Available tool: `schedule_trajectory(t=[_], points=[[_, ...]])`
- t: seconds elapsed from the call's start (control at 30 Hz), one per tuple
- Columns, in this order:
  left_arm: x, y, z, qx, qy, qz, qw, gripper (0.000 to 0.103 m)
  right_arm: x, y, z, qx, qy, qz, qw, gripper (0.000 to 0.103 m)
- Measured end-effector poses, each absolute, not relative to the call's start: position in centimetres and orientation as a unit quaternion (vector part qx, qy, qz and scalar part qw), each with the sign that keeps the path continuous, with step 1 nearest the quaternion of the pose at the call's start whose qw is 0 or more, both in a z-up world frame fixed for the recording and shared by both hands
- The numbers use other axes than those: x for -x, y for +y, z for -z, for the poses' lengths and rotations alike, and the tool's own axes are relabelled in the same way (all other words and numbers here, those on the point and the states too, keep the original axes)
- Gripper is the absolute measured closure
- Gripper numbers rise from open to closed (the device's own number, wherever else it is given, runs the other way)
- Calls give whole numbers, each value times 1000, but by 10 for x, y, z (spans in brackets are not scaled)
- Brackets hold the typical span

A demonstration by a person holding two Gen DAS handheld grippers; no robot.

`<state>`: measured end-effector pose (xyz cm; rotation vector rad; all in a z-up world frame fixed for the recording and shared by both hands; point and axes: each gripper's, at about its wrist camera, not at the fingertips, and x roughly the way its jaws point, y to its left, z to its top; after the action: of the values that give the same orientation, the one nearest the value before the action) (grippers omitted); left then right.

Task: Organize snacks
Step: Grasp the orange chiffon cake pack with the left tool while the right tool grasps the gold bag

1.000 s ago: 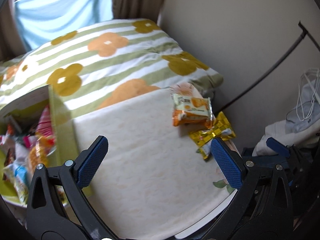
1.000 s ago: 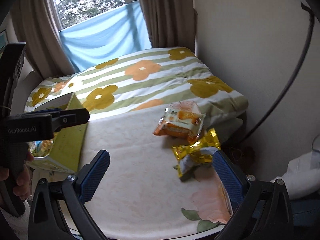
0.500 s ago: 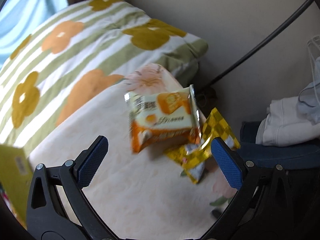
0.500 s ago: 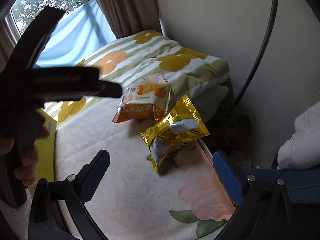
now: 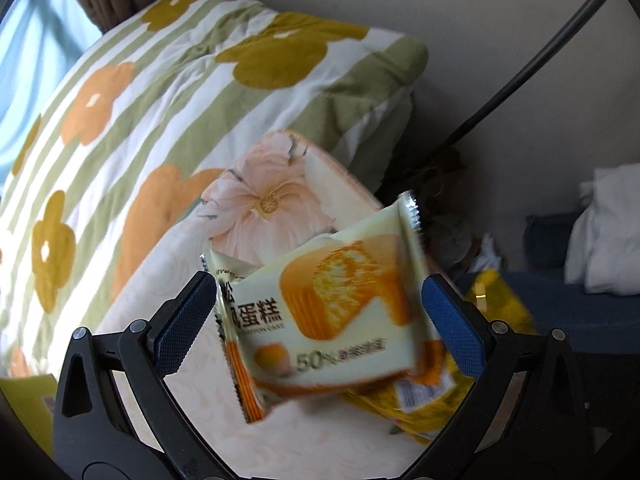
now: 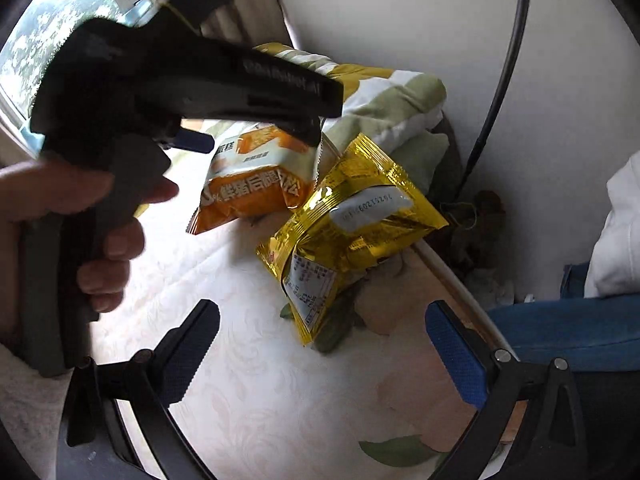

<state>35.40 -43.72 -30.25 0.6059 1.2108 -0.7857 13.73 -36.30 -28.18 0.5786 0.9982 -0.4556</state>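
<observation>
The left gripper (image 5: 320, 320) is wide apart around the cake packet (image 5: 332, 312) on the bed (image 6: 248, 392). At its 4 o'clock lies a gold packet (image 6: 348, 236). The right gripper (image 6: 322, 352) is wide apart, holding nothing.

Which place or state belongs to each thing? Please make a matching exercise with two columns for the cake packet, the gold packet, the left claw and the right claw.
Things:
1. cake packet
2. gold packet
3. left claw
4. right claw

Places or states:
A. open, nothing between its fingers
B. lies on the cream cloth, back label up
C. open around the cake packet
D. orange and white, between two blue pads

Pairs: 1-D, 2-B, 3-C, 4-A
</observation>
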Motion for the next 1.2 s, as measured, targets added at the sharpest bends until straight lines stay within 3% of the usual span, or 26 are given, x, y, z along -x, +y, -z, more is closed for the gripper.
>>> schedule_trajectory(t=[0.8,1.2], points=[[-371,-324,310,-198,615,293,705,1,-161,-367,296,-276,467,204,815,1],[-366,-297,320,-140,619,289,717,0,-160,-385,301,-347,437,215,801,4]])
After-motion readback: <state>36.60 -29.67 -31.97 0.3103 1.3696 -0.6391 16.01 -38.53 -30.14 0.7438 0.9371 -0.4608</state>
